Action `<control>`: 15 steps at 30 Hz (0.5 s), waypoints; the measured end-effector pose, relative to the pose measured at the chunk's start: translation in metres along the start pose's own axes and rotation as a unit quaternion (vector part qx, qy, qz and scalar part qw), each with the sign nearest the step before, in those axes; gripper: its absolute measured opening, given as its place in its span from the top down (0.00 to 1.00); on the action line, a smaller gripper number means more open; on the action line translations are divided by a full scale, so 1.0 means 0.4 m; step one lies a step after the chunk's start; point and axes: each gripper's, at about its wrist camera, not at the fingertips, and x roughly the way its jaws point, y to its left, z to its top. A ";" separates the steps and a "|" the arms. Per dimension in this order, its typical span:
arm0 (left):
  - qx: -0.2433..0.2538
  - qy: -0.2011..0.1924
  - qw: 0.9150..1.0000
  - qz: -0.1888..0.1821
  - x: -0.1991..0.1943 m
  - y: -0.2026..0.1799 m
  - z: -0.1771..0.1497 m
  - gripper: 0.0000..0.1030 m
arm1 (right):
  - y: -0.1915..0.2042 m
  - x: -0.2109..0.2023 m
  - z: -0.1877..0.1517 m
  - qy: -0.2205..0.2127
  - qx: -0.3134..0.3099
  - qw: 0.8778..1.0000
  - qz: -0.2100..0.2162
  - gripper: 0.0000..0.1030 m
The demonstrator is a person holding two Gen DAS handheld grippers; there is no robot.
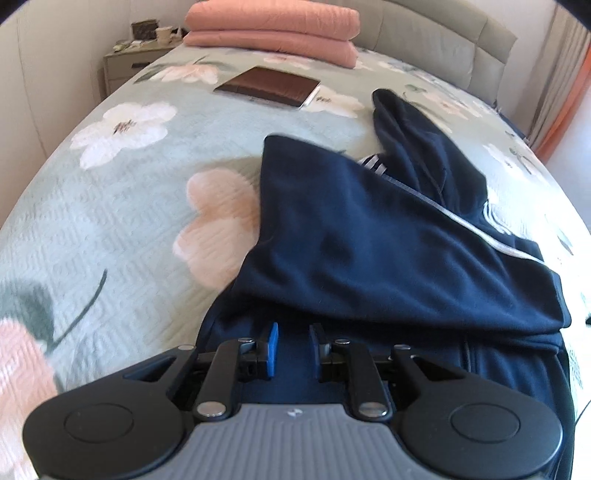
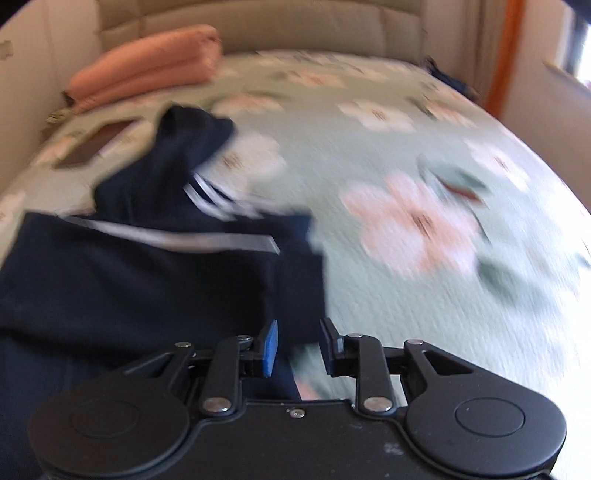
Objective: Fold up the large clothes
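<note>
A navy jacket (image 1: 369, 251) with white stripes lies partly folded on the bed (image 1: 122, 206), one panel doubled over the body and a sleeve or hood trailing toward the headboard. Its long axis runs from the near edge of the bed away toward the stacked pink blankets (image 1: 273, 31). The left gripper (image 1: 293, 349) sits over the near hem of the garment, fingers spread with only flat navy cloth showing between them, nothing pinched. The right gripper (image 2: 298, 345) hangs at the jacket's right edge (image 2: 295, 280), fingers likewise spread and empty; in the blurred right-wrist view, cloth lies under its left finger and bare bedspread (image 2: 424, 295) under its right. The garment thus lies ahead of both grippers, directly ahead of the left and ahead-left of the right. The left gripper appears better centred on the hem, so the next fold probably carries that hem forward along the long axis. A dark flat book or tablet (image 1: 267, 88) rests well beyond.
</note>
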 end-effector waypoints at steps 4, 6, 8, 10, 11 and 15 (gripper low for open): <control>0.009 -0.015 1.000 -0.009 0.011 -0.018 0.044 0.77 | 0.057 0.046 0.148 -0.051 -0.031 0.997 0.040 0.67; 0.008 -0.019 1.000 -0.013 0.019 -0.025 0.068 0.76 | 0.076 0.073 0.225 -0.071 -0.037 0.995 0.066 0.67; 0.005 -0.023 1.000 -0.018 0.028 -0.030 0.087 0.76 | 0.096 0.130 0.302 -0.080 -0.046 0.992 0.090 0.67; 0.006 -0.025 0.999 -0.023 0.039 -0.036 0.106 0.76 | 0.119 0.199 0.379 -0.074 -0.052 0.989 0.117 0.67; 0.006 -0.025 0.999 -0.025 0.044 -0.037 0.112 0.76 | 0.129 0.239 0.418 -0.065 -0.050 0.988 0.134 0.67; 0.006 -0.022 0.999 -0.031 0.079 -0.040 0.135 0.74 | 0.175 0.401 0.539 -0.042 -0.038 0.987 0.148 0.57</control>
